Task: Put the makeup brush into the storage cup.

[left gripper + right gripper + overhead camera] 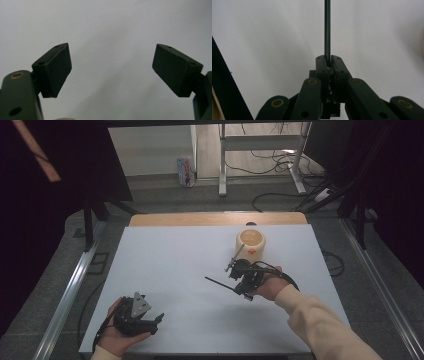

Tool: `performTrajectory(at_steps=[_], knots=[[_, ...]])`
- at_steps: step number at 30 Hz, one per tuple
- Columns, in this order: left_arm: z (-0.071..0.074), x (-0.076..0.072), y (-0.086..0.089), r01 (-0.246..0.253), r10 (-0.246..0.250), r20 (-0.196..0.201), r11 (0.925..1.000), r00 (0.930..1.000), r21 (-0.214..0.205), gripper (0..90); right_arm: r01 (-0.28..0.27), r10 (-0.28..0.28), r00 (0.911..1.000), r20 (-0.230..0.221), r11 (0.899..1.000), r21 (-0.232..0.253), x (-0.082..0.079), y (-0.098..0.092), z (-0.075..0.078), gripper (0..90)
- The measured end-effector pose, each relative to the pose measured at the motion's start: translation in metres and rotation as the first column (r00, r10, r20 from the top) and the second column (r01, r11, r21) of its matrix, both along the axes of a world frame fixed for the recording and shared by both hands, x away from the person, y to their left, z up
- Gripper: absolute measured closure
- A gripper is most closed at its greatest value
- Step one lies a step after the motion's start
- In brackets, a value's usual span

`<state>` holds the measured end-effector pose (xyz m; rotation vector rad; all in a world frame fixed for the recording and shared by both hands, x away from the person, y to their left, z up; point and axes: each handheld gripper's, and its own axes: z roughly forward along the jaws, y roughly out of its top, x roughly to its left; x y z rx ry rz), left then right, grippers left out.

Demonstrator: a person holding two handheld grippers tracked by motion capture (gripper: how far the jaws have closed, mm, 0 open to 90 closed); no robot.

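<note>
My right claw (234, 281) is clenched on a thin black rod (327, 30), pinched at its near end so the rest juts out ahead of the jaws over the white bench (170, 270). From above, the rod (218, 283) points toward the left edge, hanging just above the surface a little right of the bench's middle. The cream cup (250, 244) stands near the far edge, right of centre, just beyond my right hand (270, 285), and something slim and pale leans out of it; I cannot tell what. My guess is that the pick-up is done and the carrying and placing remain, perhaps into that cup, since the rod points away from it for now. My right forearm comes in from the near right corner, wrist bent so the claw lies about level. My left claw (150, 322) rests near the near left corner, released, its pads (56, 70) wide apart with nothing between them but bare bench.
</note>
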<state>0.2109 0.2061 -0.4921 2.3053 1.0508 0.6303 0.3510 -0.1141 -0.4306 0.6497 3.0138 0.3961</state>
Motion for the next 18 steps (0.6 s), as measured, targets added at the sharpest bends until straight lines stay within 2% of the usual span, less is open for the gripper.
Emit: performTrajectory(at_steps=[3, 11, 18], knots=[[0.005, 0.008, -0.009, 0.037, -0.037, 0.007, 0.9991, 0.9993, 0.022, 17.5, -0.008, 0.008, 1.0000, -0.003, 1.000, 0.001, 0.000, 0.001, 0.000, 85.5], [0.020, 0.022, -0.032, 0.105, -0.107, 0.044, 0.9938, 0.9933, 0.038, 19.9, -0.026, 0.026, 0.9997, -0.004, 1.000, -0.006, -0.002, 0.000, 0.006, 85.5], [0.019, 0.028, -0.048, 0.145, -0.148, 0.047, 0.9875, 0.9879, 0.062, 22.3, -0.035, 0.035, 0.9993, -0.015, 0.999, -0.007, -0.002, 0.000, 0.006, 85.5]])
